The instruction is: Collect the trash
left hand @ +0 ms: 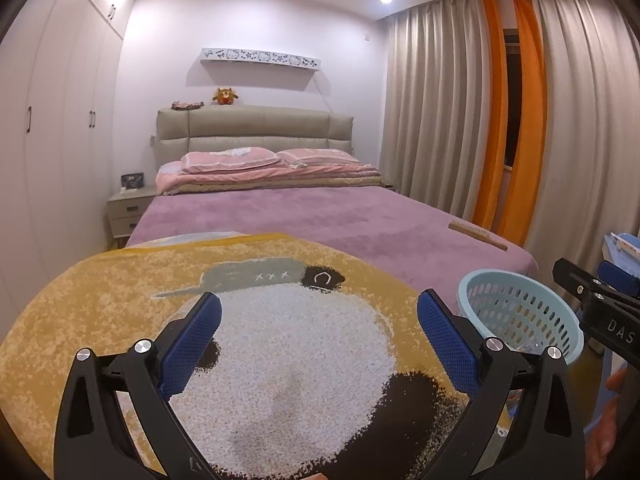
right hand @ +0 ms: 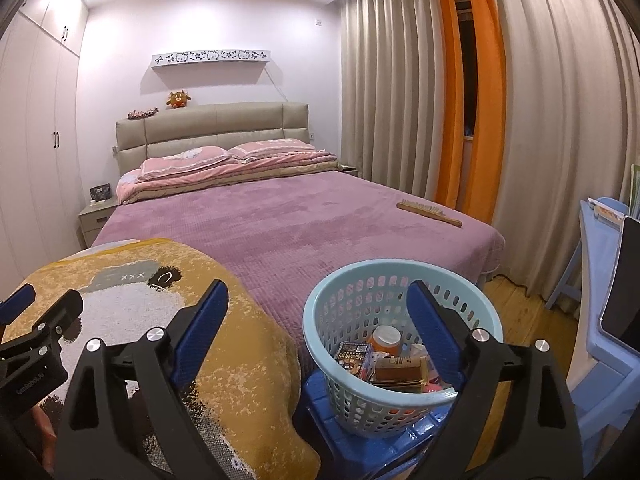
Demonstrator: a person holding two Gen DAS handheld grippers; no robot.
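Note:
A light blue perforated basket [right hand: 360, 270] stands on a blue stool [right hand: 320, 396] at the foot of the bed. Inside it lie an orange jar with a white lid [right hand: 386, 338], a printed packet [right hand: 354, 354] and a brown box [right hand: 400, 370]. My right gripper [right hand: 318, 292] hovers just in front of the basket with its jaws wide and nothing between them. My left gripper [left hand: 319, 298] is open and empty over a yellow panda rug [left hand: 120, 320] spread on the bed. In the left wrist view the basket [left hand: 520, 312] sits at the right, with the right gripper [left hand: 592, 292] beside it.
A purple blanket covers the bed [right hand: 280, 220], with a wooden brush [right hand: 430, 212] near its right edge. Pink pillows lie at the headboard. Curtains fill the right wall, a light blue chair [right hand: 600, 248] stands at far right, and white wardrobes line the left.

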